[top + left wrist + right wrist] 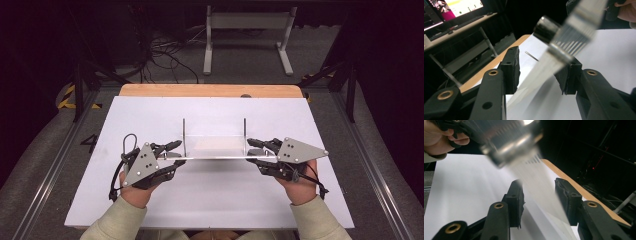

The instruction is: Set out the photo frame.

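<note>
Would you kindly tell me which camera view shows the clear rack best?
The high view: it shows the whole clear rack, its two upright posts, and both grippers at its ends. The left gripper view gives a blurred close-up of one end; the right gripper view blurs the other end.

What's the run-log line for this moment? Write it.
left gripper: grips clear rack, left end | right gripper: grips right end | rack: level between them

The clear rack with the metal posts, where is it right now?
In the high view the clear rack sits mid-table over the white board, spanning between the left gripper and the right gripper, one at each end.
</note>
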`<action>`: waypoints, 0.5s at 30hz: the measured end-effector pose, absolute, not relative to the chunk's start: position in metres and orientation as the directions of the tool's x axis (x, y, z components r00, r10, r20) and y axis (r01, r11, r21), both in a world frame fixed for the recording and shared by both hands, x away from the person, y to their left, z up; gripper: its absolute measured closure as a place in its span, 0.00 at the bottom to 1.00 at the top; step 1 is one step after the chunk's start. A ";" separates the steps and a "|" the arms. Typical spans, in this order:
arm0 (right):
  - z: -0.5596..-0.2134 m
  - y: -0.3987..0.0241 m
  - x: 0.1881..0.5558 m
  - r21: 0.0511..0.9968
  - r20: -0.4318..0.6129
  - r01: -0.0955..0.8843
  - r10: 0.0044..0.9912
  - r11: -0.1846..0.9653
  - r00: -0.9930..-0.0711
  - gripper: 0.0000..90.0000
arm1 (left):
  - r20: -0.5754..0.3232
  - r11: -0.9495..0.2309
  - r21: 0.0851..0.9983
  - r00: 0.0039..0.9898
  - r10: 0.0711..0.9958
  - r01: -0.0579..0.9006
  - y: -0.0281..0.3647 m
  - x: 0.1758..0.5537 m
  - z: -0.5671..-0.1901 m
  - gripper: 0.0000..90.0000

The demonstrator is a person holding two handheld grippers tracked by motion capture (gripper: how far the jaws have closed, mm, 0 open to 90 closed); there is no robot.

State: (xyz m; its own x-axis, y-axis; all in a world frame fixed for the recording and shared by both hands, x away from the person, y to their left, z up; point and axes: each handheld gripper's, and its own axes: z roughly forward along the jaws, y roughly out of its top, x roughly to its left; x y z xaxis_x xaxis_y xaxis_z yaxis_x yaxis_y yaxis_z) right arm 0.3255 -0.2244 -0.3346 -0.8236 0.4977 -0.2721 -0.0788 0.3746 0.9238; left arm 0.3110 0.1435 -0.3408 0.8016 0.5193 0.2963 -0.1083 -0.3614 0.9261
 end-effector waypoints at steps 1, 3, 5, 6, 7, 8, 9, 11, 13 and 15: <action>-0.333 -0.224 0.325 0.924 -0.276 -0.084 0.499 0.373 -0.821 0.65 | 0.294 -0.357 0.928 0.804 0.517 -0.109 0.144 0.311 -0.339 0.64; -0.330 -0.225 0.324 0.925 -0.281 -0.092 0.500 0.370 -0.819 0.65 | 0.282 -0.340 0.934 0.809 0.515 -0.109 0.144 0.311 -0.337 0.64; -0.327 -0.225 0.325 0.925 -0.280 -0.093 0.498 0.368 -0.820 0.65 | 0.287 -0.339 0.934 0.808 0.515 -0.115 0.143 0.310 -0.335 0.65; -0.326 -0.226 0.324 0.926 -0.281 -0.095 0.498 0.366 -0.820 0.65 | 0.290 -0.338 0.933 0.808 0.513 -0.120 0.143 0.309 -0.334 0.65; -0.325 -0.226 0.324 0.926 -0.283 -0.098 0.499 0.366 -0.819 0.65 | 0.291 -0.336 0.934 0.806 0.516 -0.122 0.143 0.309 -0.332 0.66; -0.323 -0.226 0.323 0.926 -0.287 -0.102 0.500 0.363 -0.817 0.65 | 0.292 -0.333 0.934 0.805 0.517 -0.125 0.143 0.308 -0.331 0.66; -0.322 -0.226 0.322 0.926 -0.290 -0.107 0.502 0.361 -0.814 0.65 | 0.295 -0.330 0.935 0.804 0.517 -0.131 0.143 0.308 -0.329 0.66; -0.318 -0.225 0.321 0.927 -0.297 -0.118 0.506 0.355 -0.810 0.65 | 0.292 -0.314 0.939 0.804 0.518 -0.138 0.143 0.307 -0.325 0.66; -0.314 -0.225 0.318 0.929 -0.304 -0.131 0.509 0.347 -0.806 0.65 | 0.288 -0.299 0.943 0.813 0.507 -0.148 0.144 0.307 -0.320 0.67; -0.311 -0.225 0.317 0.928 -0.311 -0.142 0.509 0.344 -0.803 0.65 | 0.282 -0.287 0.946 0.815 0.506 -0.149 0.144 0.305 -0.317 0.67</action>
